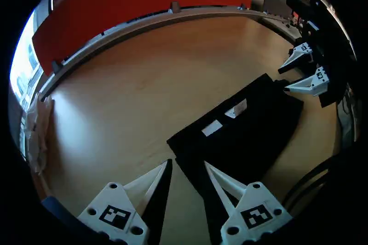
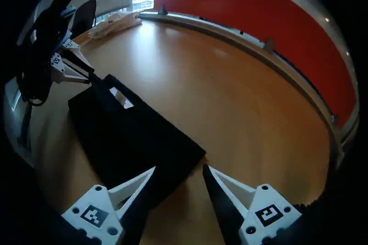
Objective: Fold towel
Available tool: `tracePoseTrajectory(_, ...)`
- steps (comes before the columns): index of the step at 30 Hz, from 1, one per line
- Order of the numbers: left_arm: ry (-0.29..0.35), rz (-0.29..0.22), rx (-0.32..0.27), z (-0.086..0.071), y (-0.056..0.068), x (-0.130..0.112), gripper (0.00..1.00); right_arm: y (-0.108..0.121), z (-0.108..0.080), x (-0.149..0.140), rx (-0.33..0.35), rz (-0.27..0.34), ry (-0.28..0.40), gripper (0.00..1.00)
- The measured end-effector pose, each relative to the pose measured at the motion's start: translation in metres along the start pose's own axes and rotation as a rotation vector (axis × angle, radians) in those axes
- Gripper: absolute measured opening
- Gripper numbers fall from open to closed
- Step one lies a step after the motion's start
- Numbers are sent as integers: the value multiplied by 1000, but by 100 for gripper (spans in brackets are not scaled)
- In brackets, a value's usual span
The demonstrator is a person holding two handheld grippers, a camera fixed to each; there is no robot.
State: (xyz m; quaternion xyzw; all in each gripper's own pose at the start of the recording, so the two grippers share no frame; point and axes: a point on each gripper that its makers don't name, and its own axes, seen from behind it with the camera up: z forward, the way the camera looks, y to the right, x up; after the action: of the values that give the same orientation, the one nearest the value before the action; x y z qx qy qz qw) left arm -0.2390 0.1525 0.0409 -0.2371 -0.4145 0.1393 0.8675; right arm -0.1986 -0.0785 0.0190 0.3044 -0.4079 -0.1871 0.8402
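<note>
A wooden table (image 1: 138, 88) is stretching across the left gripper view, with glare lying on it toward 9 o'clock. A red panel (image 1: 138, 1) is standing along the table's far edge, running from 10 to 1 o'clock, and small brackets (image 1: 175, 6) are gripping its base. A bright window (image 1: 20, 70) is glowing at 9 o'clock. A pale crumpled bundle (image 1: 37, 130) is lying at the table's edge around 8 o'clock; in the right gripper view it is sitting at 11 o'clock.

Towel (image 1: 244, 130): flat on table (image 1: 138, 88). Left gripper (image 1: 186, 176) at one end, right gripper (image 2: 177, 178) at the opposite end. Partition (image 1: 138, 6) along table's far edge. Bundle (image 2: 115, 23), possibly cloth, at table corner.
</note>
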Motion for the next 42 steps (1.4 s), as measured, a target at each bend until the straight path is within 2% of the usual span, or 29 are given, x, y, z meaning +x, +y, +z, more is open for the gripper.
tracePoseTrajectory(2, 4, -4, 3, -1, -1, 2, 50, 2, 0, 2, -5, 1, 5, 75)
tracePoseTrajectory(4, 6, -4, 2, -2, -2, 3, 59, 3, 0, 4, -10, 0, 9, 88)
tracePoseTrajectory(8, 6, -4, -4, -3, -1, 3, 92, 5, 0, 7, -19, -4, 19, 92)
tracePoseTrajectory(10, 6, -7, -3, -4, -1, 2, 100, 6, -1, 8, -22, -4, 23, 97)
tracePoseTrajectory(12, 6, -13, -2, -4, -2, 2, 100, 7, -2, 9, -27, -4, 28, 100)
tracePoseTrajectory(29, 18, -40, 0, -15, -1, -3, 100, -4, -17, 2, -25, 5, 40, 100)
tracePoseTrajectory(42, 19, -66, 9, -35, 10, -24, 100, -25, -37, -17, -18, 35, 41, 100)
